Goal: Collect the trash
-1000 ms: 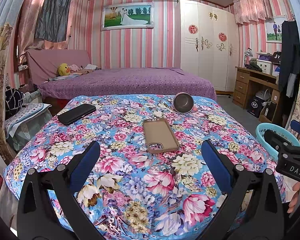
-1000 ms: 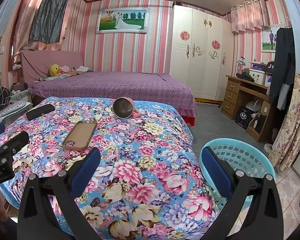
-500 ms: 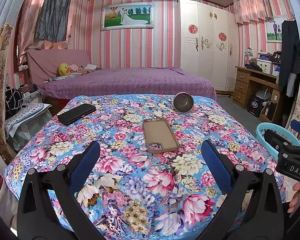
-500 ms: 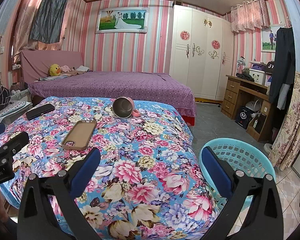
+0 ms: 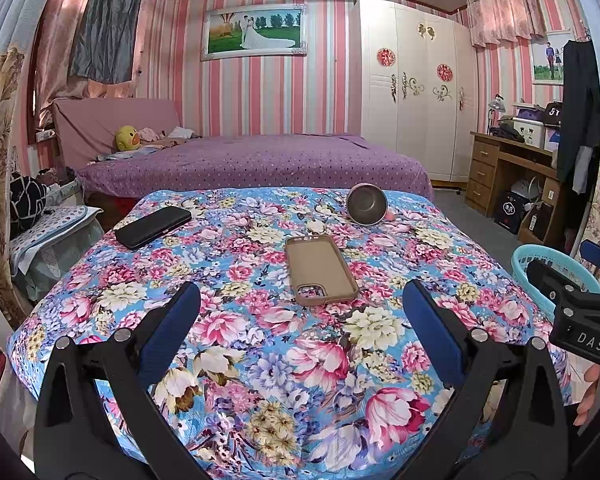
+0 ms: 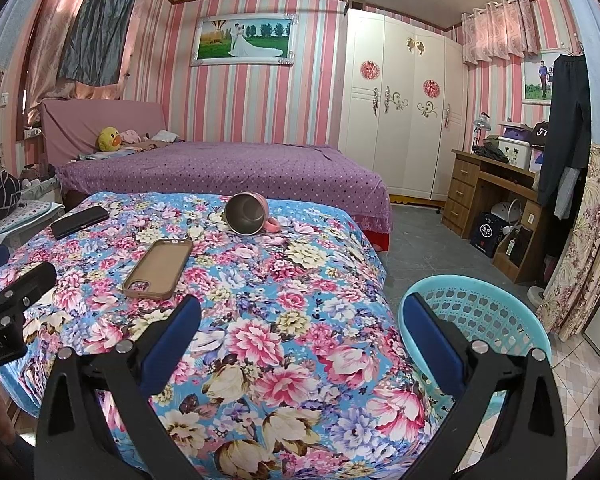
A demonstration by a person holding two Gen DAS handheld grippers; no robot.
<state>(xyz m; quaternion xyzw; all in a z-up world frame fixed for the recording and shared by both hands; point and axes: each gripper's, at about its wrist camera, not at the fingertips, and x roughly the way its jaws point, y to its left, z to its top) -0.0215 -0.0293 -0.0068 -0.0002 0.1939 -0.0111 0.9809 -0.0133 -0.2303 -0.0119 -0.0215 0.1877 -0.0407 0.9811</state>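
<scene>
Both the left gripper (image 5: 300,320) and right gripper (image 6: 300,328) hang with jaws spread wide and empty over the near edge of the floral-covered table (image 5: 260,360), where 1 tan phone case (image 5: 320,269) lies mid-surface, a tipped mug (image 5: 366,204) near the far right corner, a black phone (image 5: 153,227) by the far left corner, and the turquoise basket (image 6: 480,312) stands beside the right edge.

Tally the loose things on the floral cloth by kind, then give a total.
Brown empty phone case: 1
Black phone: 1
Pink mug with steel inside, lying on its side: 1
Total: 3
</scene>
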